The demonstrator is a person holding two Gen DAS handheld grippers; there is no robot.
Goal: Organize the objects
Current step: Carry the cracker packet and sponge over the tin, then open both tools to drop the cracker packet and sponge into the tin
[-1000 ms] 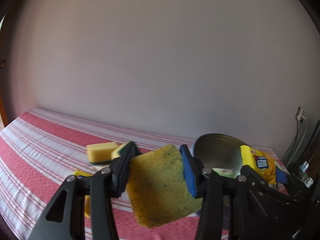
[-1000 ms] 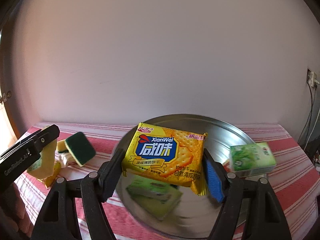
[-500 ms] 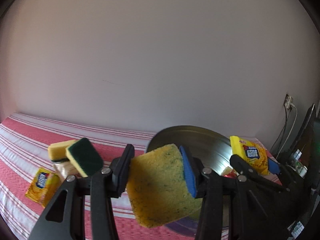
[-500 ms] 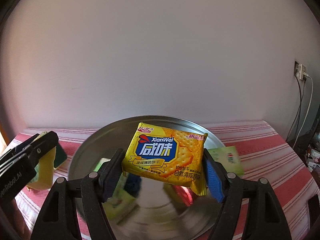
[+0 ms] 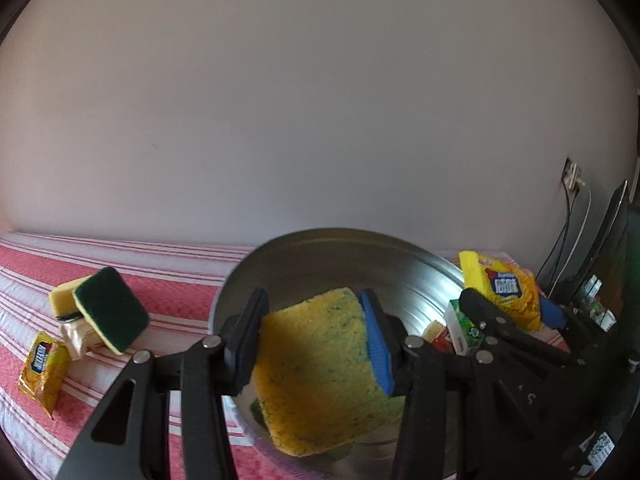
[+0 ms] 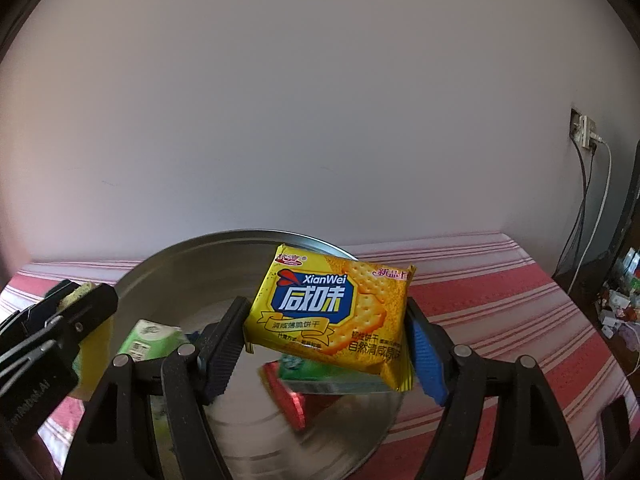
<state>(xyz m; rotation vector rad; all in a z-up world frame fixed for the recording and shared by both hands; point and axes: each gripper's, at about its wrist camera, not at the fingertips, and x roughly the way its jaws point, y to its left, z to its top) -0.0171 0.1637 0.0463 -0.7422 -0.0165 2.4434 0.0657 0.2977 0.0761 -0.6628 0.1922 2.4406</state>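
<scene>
My left gripper [image 5: 316, 344] is shut on a yellow sponge [image 5: 320, 376] and holds it over the near part of a round metal tray [image 5: 320, 252]. My right gripper [image 6: 326, 344] is shut on a yellow XianWei cracker packet [image 6: 332, 308] above the same tray [image 6: 168, 264]. In the left wrist view the right gripper and its packet [image 5: 504, 288] sit at the tray's right side. In the right wrist view the left gripper [image 6: 60, 328] shows at the left. Green packets [image 6: 152, 340] and a red one [image 6: 288, 396] lie in the tray.
Two yellow-green sponges [image 5: 104, 308] and a small yellow cracker packet [image 5: 40, 372] lie on the red striped cloth [image 5: 172, 288] left of the tray. A plain wall stands behind. A socket with cables [image 6: 584, 136] and clutter are at the right.
Both grippers have swung right and over the tray with their loads still held. The tray now fills more of the left wrist view; the loose sponges have slid to the left.
</scene>
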